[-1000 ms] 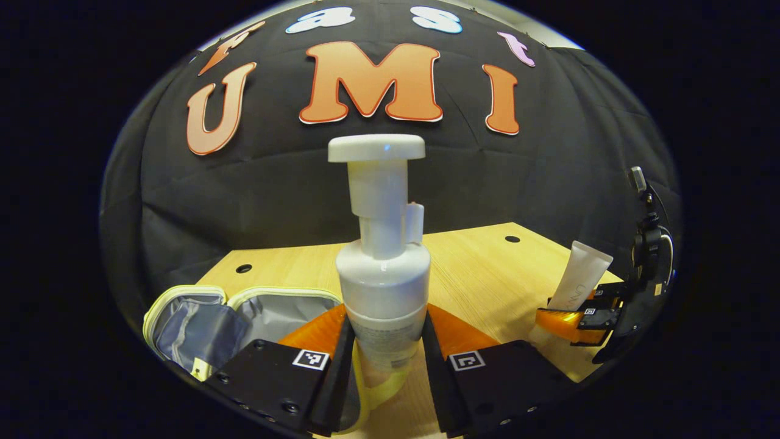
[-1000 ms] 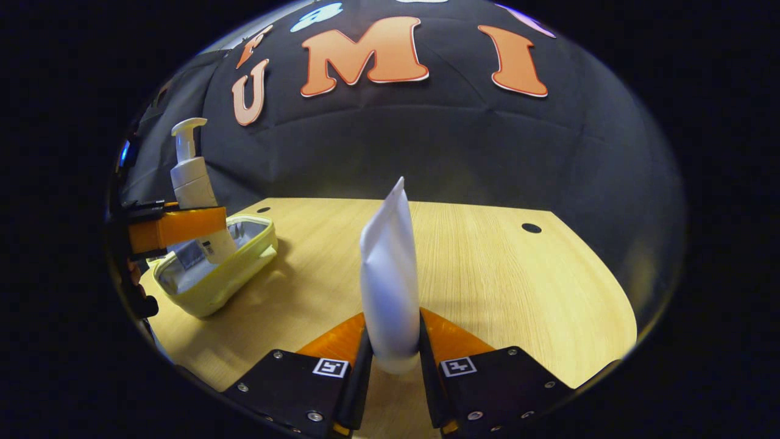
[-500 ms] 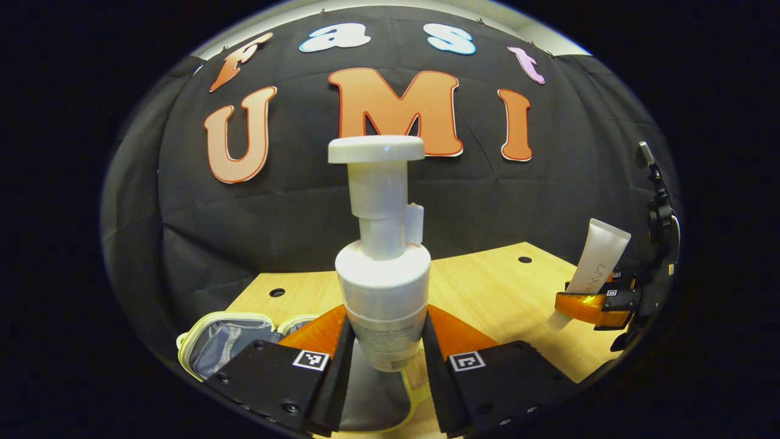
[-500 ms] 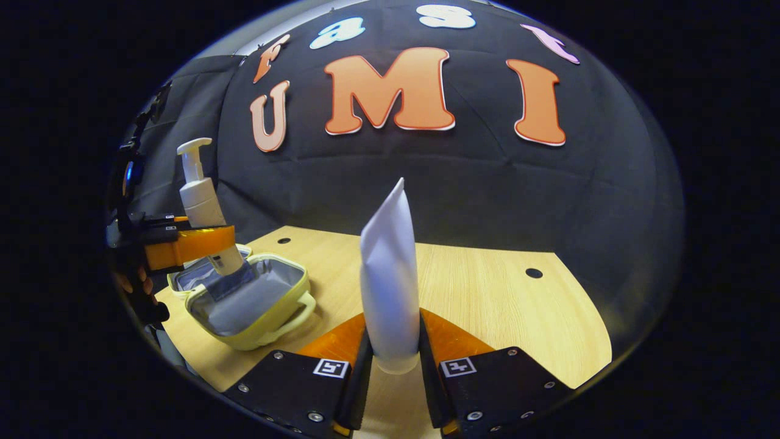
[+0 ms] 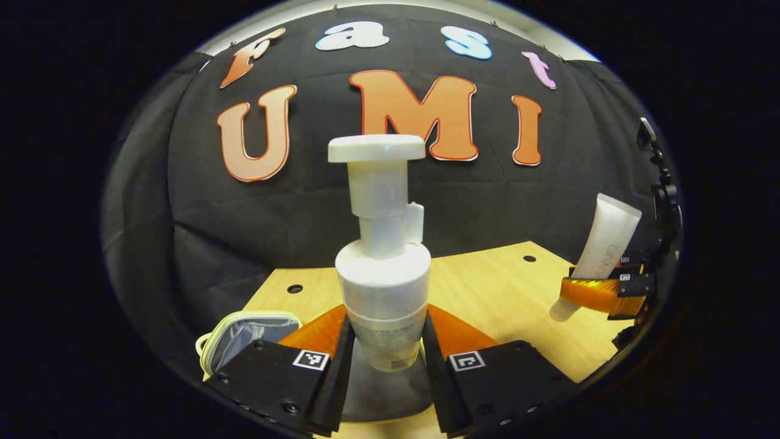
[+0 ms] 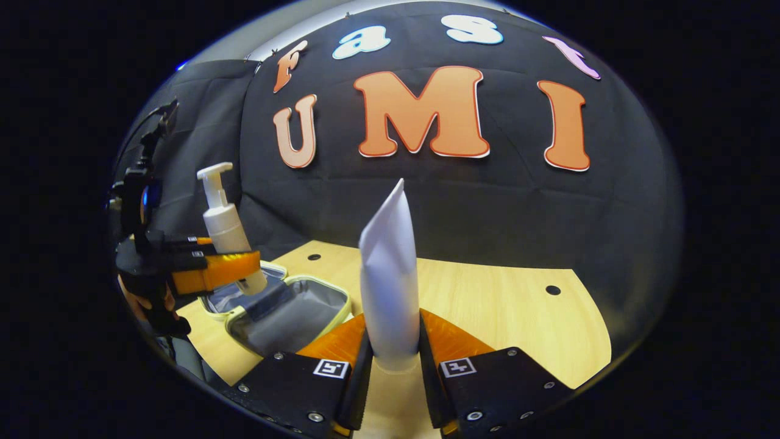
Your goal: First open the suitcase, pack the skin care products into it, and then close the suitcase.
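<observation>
Since a second ago both loads have risen and the suitcase (image 5: 244, 332) sits lower in frame.

Left gripper view — my left gripper (image 5: 382, 366) is clamped on the pump bottle (image 5: 382, 286), upright over the open case. Rigid, top-heavy, slick; I judge the low body grip right.

Right gripper view — my right gripper (image 6: 390, 375) pinches the tube (image 6: 390, 274) near its cap, above the table (image 6: 518, 317). Soft, light — squeeze gently.

left gripper (image 5: 384, 341): black blocks, silver screws, square black-and-white tags, orange wedges behind | right gripper (image 6: 390, 360): same build, screws along front edge | black cable above the left gripper's body
</observation>
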A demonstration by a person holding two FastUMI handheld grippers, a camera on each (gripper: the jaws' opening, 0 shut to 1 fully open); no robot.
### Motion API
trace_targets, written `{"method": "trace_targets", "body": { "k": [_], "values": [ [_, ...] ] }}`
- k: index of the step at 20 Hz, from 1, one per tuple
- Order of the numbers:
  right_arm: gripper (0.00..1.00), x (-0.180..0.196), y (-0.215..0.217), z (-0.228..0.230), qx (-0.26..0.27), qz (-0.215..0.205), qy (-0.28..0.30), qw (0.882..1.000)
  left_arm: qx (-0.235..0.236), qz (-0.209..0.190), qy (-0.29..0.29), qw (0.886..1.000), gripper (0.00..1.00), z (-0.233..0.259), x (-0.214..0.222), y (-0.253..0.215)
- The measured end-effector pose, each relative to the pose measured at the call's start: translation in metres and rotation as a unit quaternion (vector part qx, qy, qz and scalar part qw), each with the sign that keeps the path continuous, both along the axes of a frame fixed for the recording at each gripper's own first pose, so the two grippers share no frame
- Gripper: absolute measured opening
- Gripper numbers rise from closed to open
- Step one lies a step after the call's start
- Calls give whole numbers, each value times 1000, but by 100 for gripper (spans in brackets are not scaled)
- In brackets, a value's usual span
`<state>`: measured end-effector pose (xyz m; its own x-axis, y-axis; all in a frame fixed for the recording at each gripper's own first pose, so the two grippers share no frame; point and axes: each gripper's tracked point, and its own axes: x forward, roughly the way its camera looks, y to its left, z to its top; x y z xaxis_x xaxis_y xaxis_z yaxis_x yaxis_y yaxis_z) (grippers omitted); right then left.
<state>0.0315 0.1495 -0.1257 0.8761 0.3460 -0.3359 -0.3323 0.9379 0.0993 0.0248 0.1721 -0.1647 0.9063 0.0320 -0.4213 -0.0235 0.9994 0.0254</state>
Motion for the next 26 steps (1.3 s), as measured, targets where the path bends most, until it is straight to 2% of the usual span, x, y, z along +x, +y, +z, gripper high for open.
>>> {"method": "trace_targets", "body": {
  "k": [6, 10, 14, 21, 26],
  "values": [
    [40, 3, 52, 5, 16, 19, 12, 1000, -10, -5, 52, 999, 57, -38, -4, 40],
    [40, 6, 77, -7, 29, 22, 35, 999, -31, -8, 110, 993, 57, -80, -5, 56],
    [41, 10, 92, -18, 34, 19, 51, 998, -33, -17, 159, 987, 57, -115, -5, 65],
    [41, 14, 113, -40, 52, 18, 85, 995, -48, -22, 252, 966, 57, -172, -5, 60],
    [41, 19, 121, -50, 62, 14, 102, 993, -51, -10, 323, 945, 58, -201, -3, 59]
  ]
}}
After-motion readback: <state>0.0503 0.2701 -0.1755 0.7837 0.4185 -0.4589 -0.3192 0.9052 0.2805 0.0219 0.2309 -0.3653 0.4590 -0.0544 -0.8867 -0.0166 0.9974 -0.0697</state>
